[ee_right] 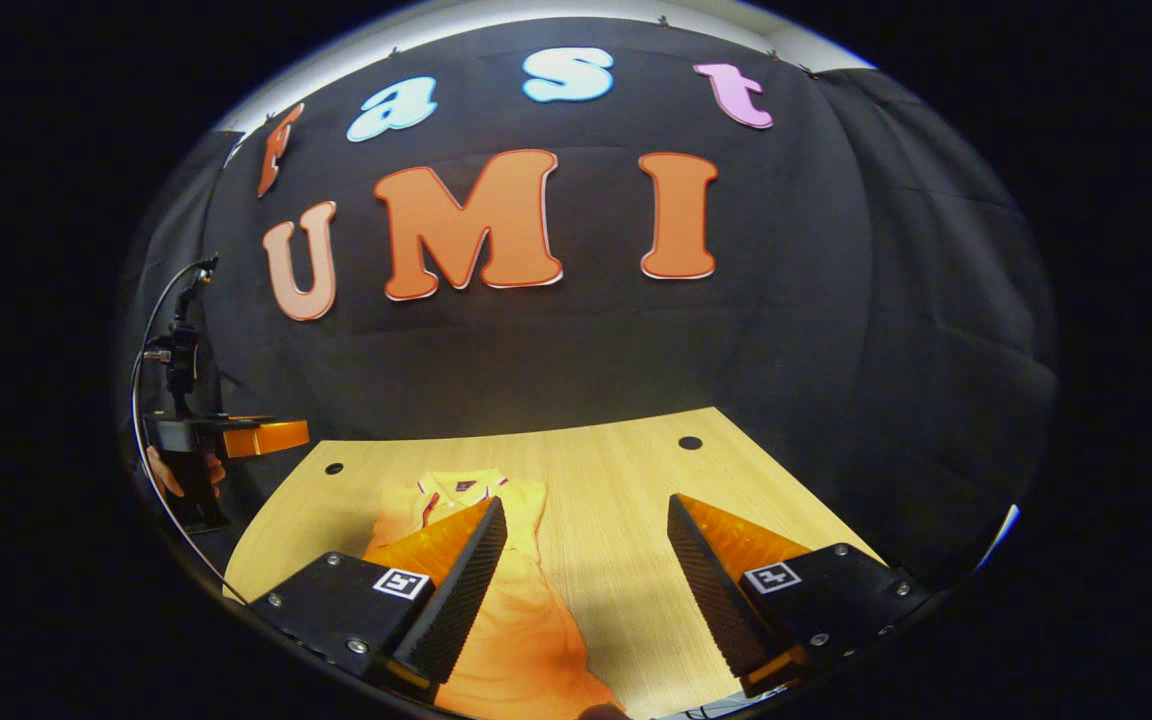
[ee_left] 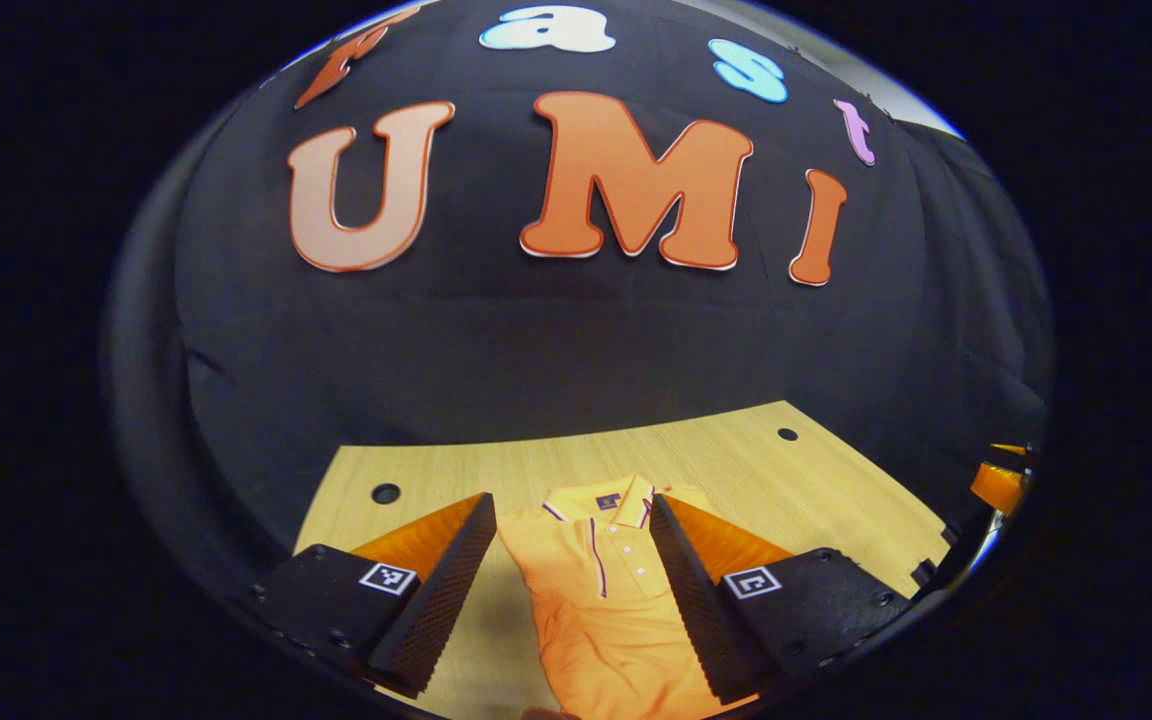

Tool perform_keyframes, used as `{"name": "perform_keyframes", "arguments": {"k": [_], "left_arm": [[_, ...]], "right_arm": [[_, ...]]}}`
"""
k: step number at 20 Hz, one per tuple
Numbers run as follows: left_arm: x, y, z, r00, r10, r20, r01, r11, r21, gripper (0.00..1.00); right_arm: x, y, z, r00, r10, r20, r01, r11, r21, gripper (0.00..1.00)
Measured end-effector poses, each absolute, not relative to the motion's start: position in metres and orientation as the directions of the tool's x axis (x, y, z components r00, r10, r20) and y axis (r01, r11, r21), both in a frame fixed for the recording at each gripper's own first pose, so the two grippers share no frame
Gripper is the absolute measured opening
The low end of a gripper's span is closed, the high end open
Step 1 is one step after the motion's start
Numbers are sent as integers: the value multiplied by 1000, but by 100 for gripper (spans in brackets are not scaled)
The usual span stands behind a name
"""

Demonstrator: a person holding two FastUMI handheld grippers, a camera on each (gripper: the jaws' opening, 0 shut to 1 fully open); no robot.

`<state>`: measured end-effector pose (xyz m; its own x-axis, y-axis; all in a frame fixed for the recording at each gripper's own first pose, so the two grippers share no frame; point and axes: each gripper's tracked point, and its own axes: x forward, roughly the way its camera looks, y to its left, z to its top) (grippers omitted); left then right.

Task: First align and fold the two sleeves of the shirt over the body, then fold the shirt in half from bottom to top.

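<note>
orange shirt (ee_left: 601,590) lies on the worktop (ee_left: 806,480), collar away from me, long axis straight ahead between my left tongs (ee_left: 571,580); right tongs (ee_right: 586,590) sit beside it; both wide open, empty.

The shirt (ee_left: 601,610) is a bright orange-yellow polo, its collar edged with a thin dark stripe and a white one. A dark line runs down each side of the placket, which carries small white buttons. A small dark label sits inside the neck. In the right gripper view the same shirt (ee_right: 521,640) looks a deeper orange toward the near edge of the table. The table (ee_left: 816,490) is pale wood with a fine straight grain and two dark round holes near its far corners.
</note>
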<state>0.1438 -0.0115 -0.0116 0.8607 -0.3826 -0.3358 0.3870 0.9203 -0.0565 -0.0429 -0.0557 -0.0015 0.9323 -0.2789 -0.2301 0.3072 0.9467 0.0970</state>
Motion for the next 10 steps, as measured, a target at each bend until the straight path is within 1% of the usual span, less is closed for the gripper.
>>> {"name": "perform_keyframes", "arguments": {"k": [2, 7, 10], "left_arm": [[119, -2, 12, 900, -335, -280, 338, 940, -38, 95], [58, 35, 39, 959, -237, -153, 231, 971, -56, 95], [18, 53, 61, 981, -191, -33, 188, 979, -77, 95]], "right_arm": [[-39, -44, 2, 952, -224, -210, 246, 966, 83, 98], [-34, -31, 22, 984, -140, -109, 146, 988, 49, 98], [-38, -25, 27, 993, -100, -69, 104, 993, 51, 98]]}}
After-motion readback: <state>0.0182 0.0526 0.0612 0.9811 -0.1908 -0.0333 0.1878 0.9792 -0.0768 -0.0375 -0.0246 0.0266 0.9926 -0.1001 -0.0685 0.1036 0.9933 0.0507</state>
